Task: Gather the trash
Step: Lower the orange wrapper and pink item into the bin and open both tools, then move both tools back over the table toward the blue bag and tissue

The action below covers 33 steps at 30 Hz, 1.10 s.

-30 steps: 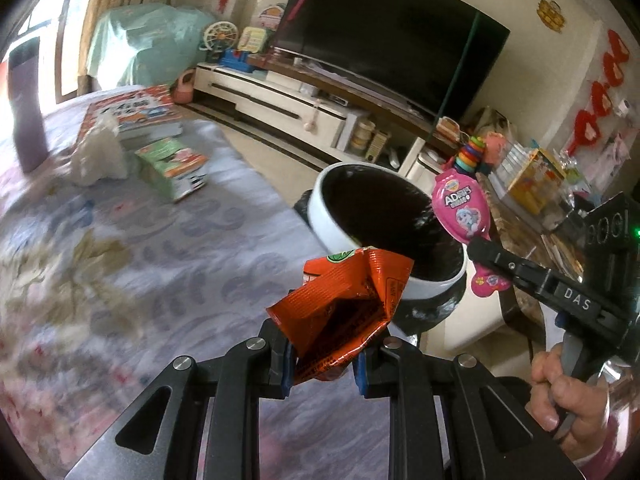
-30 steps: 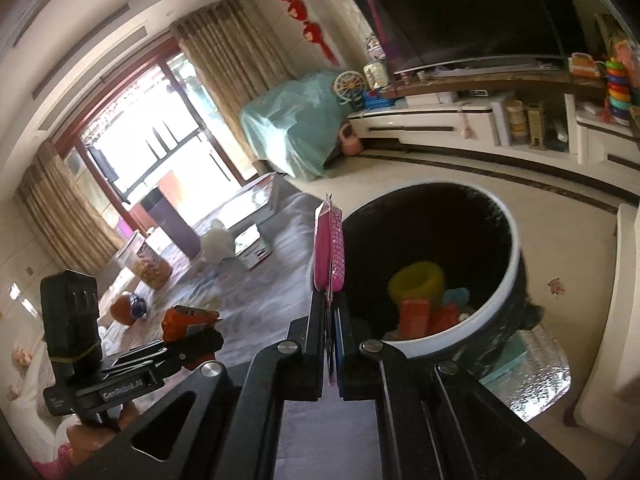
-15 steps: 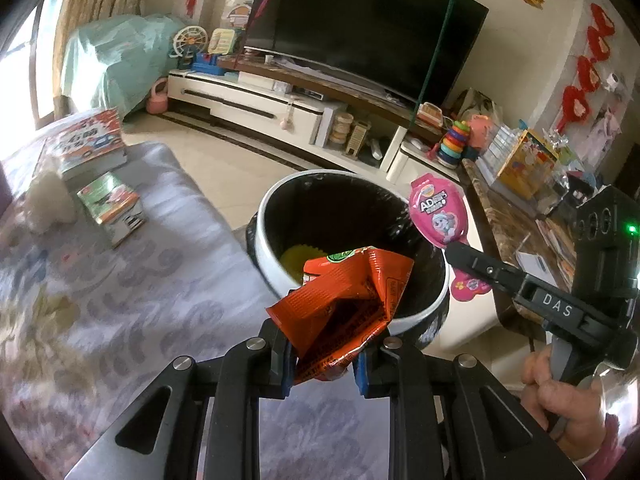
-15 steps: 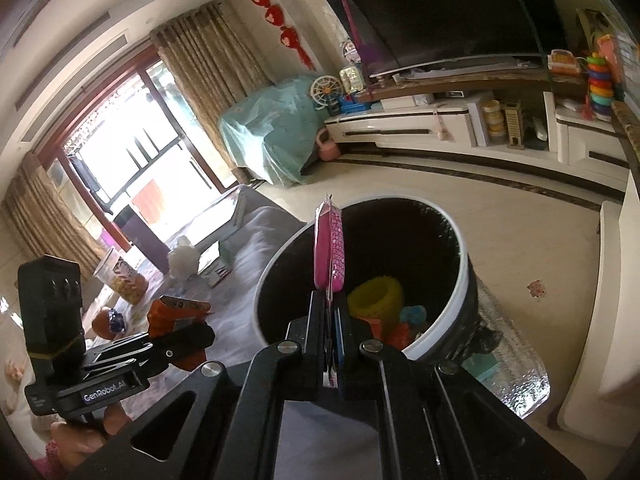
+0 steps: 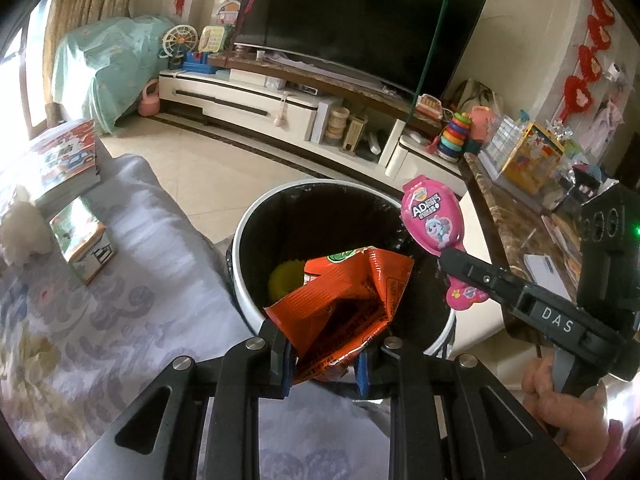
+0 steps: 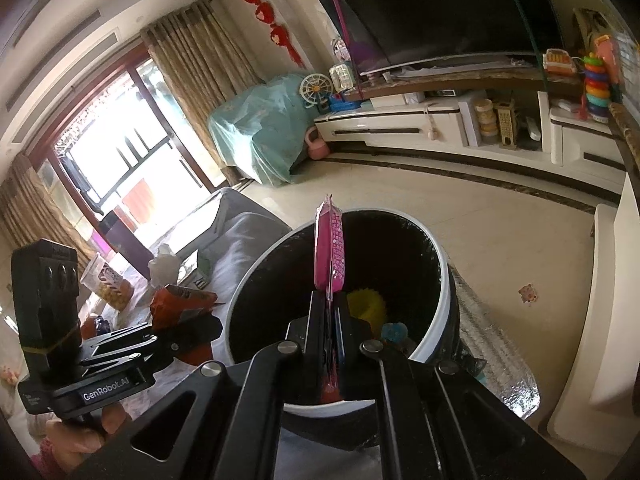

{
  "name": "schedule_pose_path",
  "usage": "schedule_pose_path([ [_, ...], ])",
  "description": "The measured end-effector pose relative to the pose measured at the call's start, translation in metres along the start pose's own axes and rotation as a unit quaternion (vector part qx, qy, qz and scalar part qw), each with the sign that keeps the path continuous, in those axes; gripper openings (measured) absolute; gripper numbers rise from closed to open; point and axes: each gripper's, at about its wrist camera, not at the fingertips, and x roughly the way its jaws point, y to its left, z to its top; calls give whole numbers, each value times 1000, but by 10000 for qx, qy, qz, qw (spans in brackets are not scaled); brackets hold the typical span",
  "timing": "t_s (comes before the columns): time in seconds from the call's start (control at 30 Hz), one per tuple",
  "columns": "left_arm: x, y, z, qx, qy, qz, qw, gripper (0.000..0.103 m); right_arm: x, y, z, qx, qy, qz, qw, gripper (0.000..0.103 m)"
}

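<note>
In the lower centre of the left wrist view, the left gripper [image 5: 324, 354] is clamped narrowly on a crumpled orange foil snack wrapper [image 5: 342, 304], which stands up in front of the round white-rimmed trash bin with a black liner [image 5: 240, 280]. At the right of that frame, the right gripper [image 5: 448, 258] pinches a flat pink candy package with a cartoon pony [image 5: 434, 222] over the bin's far rim. In the right wrist view this package [image 6: 330, 248] stands edge-on between nearly closed jaws above the bin [image 6: 442, 300], where a yellow ridged cup [image 6: 366, 306] lies inside. The bin sits just beside a grey patterned cloth-covered surface [image 5: 120, 320].
</note>
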Motion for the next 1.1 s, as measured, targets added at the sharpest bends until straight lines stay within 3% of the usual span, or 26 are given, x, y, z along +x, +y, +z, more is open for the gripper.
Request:
schedule_pose_path([
  [0.47,29,-6,15,-12,186,85,9998,26,12,-11,10,37,95,-97,9999,5],
  [0.57,30,-7,17,-51,169,63,9998,37,13,-12,12,12,70,-145,9999,9],
  [0.67,30,-8,18,-83,155,83,9998,56,15,-15,13,24,87,-172,9998,9],
  [0.73,28,-8,17,-97,122,65,9999,60,15,-16,14,55,84,-195,9998,11],
  [0.77,27,-8,16,-95,123,69,9999,63,15,-17,15,75,80,-183,9998,13],
  [0.9,24,-5,10,-139,113,93,9998,69,7,-19,13,156,-45,-143,9998,45],
  [1.1,13,3,-3,-250,94,75,9996,69,-5,-15,10,220,-195,-66,9995,61],
])
